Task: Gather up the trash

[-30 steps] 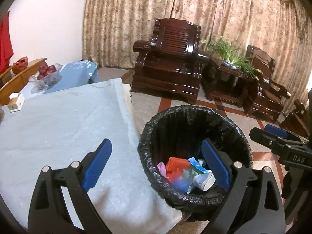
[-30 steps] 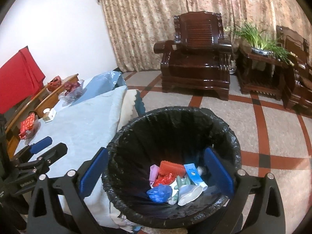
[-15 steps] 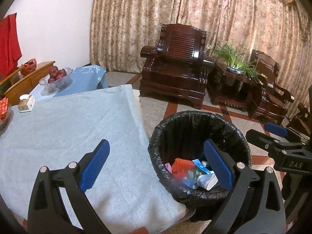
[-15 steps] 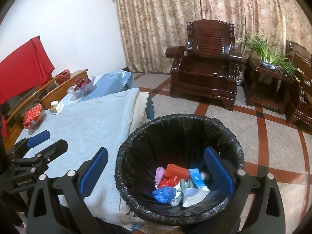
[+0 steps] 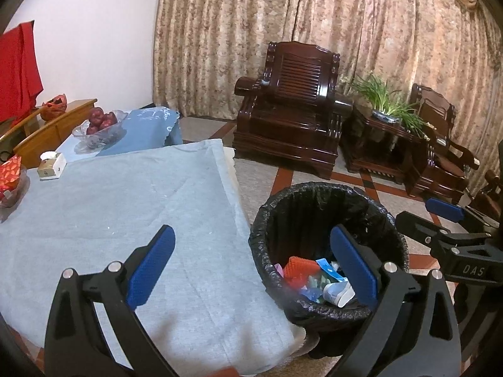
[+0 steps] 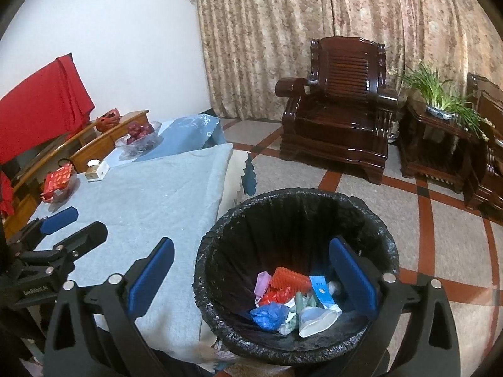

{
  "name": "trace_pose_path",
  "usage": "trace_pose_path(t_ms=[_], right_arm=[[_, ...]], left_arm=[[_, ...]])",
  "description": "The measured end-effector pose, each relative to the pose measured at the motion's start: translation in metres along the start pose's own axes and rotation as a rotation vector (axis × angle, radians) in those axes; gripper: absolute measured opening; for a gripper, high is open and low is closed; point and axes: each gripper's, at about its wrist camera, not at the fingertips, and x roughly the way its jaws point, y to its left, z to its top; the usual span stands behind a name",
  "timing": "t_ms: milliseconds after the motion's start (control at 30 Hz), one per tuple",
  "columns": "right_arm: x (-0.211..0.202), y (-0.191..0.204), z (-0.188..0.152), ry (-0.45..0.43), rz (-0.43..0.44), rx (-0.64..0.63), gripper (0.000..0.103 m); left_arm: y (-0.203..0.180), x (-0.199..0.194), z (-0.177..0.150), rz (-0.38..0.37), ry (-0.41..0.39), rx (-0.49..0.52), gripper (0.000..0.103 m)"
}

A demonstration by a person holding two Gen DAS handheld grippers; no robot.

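Left gripper: The left gripper [image 5: 251, 260] was spread wide and held nothing, with 1 blue pad over the table cloth and the other over the bin's mouth.
Right gripper: The right gripper [image 6: 250, 275] was also wide and held nothing, looking straight down into the bin.
Trash: The trash [image 6: 292, 298] lay heaped at the bottom of the bin, a red ridged piece, a blue crumple, a pink scrap, a blue-and-white wrapper and a pale cup among it.
Bin: The black-lined bin [image 6: 220, 232] stood on the tiled floor just beside the table's edge.
Table: The table cloth [image 5: 110, 207] showed no loose litter; a tissue box [image 5: 52, 165], a fruit bowl [image 5: 99, 127] and a red packet in a dish [image 6: 58, 180] sat along its far side.
Progress: Collection looked close to done, judging by the bare cloth.
Risk 1: A low sweep of either gripper could catch the liner's rim and tip the bin, since it stood free and looked light.
Risk 2: The red packet might be taken for rubbish; whether it was could not be told.
Risk 3: The 2 grippers hung near each other, so a hasty turn could knock them together.
Risk 4: A pad dragged along the cloth could pull it, and the far things with it, toward the edge.
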Motion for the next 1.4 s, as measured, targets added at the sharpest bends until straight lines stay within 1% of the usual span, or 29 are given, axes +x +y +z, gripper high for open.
trace_pose_path(t_ms=[267, 1400], right_arm=[[0.0001, 0.0047, 0.0009, -0.001, 0.002, -0.016, 0.097], [0.0005, 0.0069, 0.001, -0.001, 0.001, -0.016, 0.097]], left_arm=[[0.0026, -0.0015, -0.001, 0.003, 0.0, -0.001, 0.096], [0.0048, -0.0011, -0.0011, 0.004, 0.0, -0.001, 0.096]])
